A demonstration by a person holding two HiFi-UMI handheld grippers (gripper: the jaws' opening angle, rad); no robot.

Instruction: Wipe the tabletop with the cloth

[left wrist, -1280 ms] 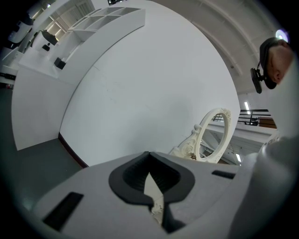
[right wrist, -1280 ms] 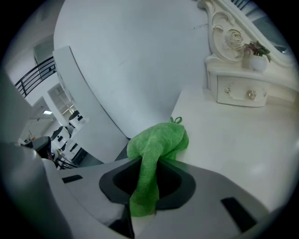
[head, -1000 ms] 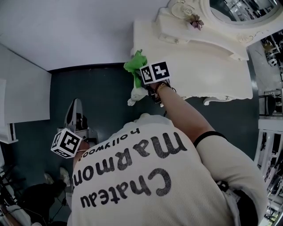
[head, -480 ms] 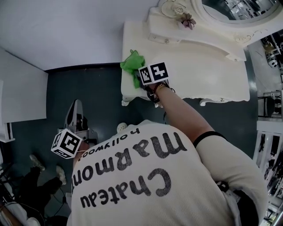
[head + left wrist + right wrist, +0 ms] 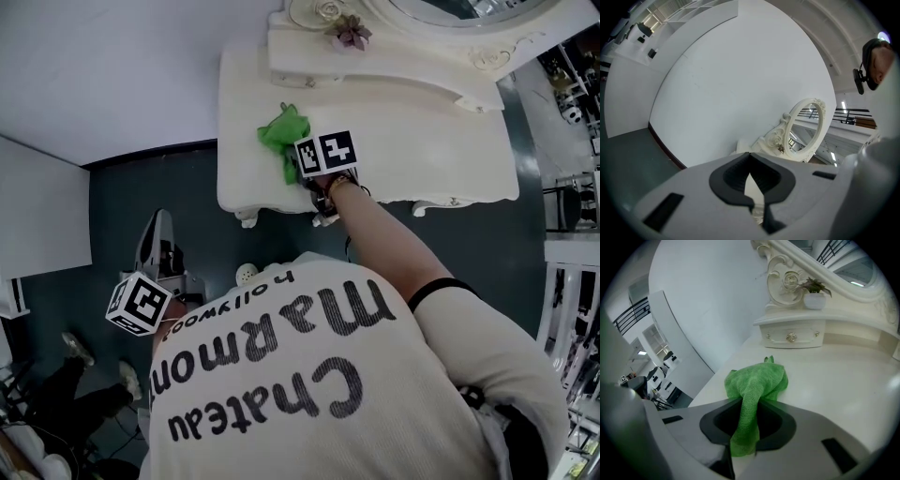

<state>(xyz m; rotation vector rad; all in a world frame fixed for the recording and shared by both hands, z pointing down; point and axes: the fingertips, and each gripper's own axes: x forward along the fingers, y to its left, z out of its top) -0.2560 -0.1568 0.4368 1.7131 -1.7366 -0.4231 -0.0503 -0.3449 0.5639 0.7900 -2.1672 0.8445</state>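
The right gripper (image 5: 302,176) reached out over the front left part of the cream-white ornate dressing table's top (image 5: 422,141). Its two jaws were closed on a strip of the bright green microfibre cloth (image 5: 282,138). In the right gripper view, the pinched strip ran down between the dark jaw pads of the right gripper (image 5: 744,442). The rest of the cloth (image 5: 758,378) lay bunched in a loose heap on the tabletop (image 5: 843,380), just ahead of the jaws and near the table's left edge. Beyond the heap stood a raised shelf with a small drawer and round knob (image 5: 791,337). A small potted plant with purplish leaves (image 5: 814,290) sat on top of the shelf, beside carved scrollwork.

The left gripper (image 5: 160,225) hung low at the person's left side over the dark grey-green floor (image 5: 187,187), well apart from the table. In the left gripper view its jaws (image 5: 756,206) were pressed together at the tips with nothing held between them. They pointed toward the table's oval carved-frame mirror (image 5: 804,126) and a plain white wall (image 5: 731,79).
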